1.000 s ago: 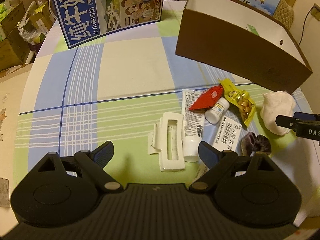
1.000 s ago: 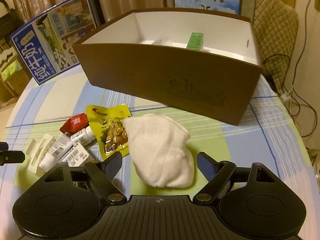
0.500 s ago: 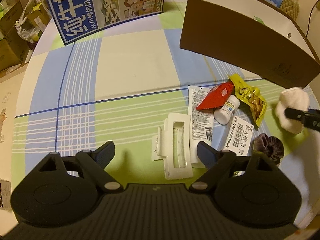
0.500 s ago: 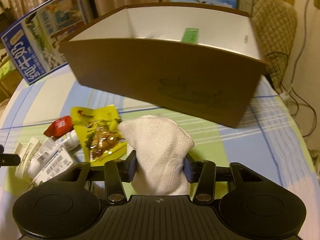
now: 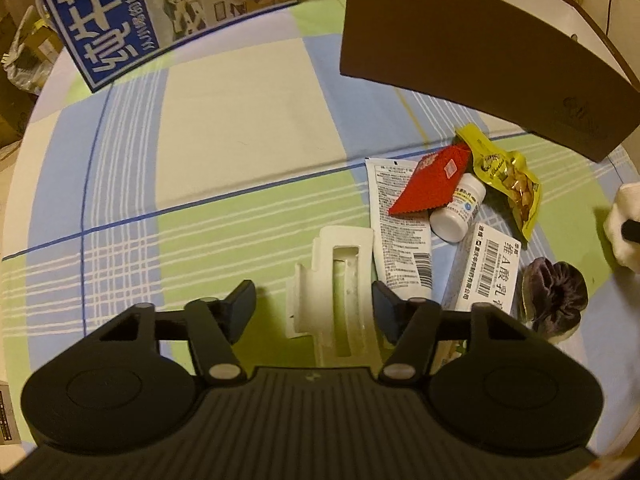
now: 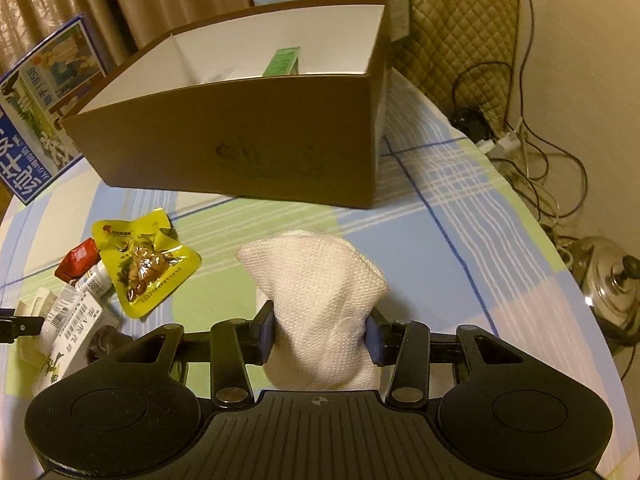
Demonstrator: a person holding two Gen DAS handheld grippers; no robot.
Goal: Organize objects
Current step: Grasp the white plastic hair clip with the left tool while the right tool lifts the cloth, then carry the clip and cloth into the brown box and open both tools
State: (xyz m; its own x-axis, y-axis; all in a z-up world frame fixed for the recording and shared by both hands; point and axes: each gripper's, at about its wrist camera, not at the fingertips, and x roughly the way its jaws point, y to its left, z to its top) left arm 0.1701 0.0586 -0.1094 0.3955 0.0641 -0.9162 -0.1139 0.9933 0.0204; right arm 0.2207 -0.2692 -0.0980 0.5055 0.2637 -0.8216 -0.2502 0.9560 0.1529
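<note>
My right gripper (image 6: 319, 336) is shut on a white knitted cloth (image 6: 316, 288), held off the table in front of the brown box (image 6: 240, 148). That cloth (image 5: 624, 228) also shows at the right edge of the left wrist view. My left gripper (image 5: 314, 306) is open, its fingers on either side of a white hair claw (image 5: 340, 292). Just right of the claw lie a white tube (image 5: 400, 228), a red packet (image 5: 432, 180), a small white bottle (image 5: 458, 208), a yellow snack pouch (image 5: 504, 176), a white barcode carton (image 5: 486, 272) and a dark scrunchie (image 5: 554, 296).
The brown box has white inner walls and holds a green carton (image 6: 282, 62). A blue milk carton box (image 5: 160, 12) stands at the table's far left. The round table wears a checked cloth (image 5: 200, 160). Cables (image 6: 532, 160) and a metal pot (image 6: 612, 280) sit beyond the table's right edge.
My right gripper went from open to shut on the white cloth and has lifted and turned it toward the box. My left gripper moved forward over the hair claw, still open.
</note>
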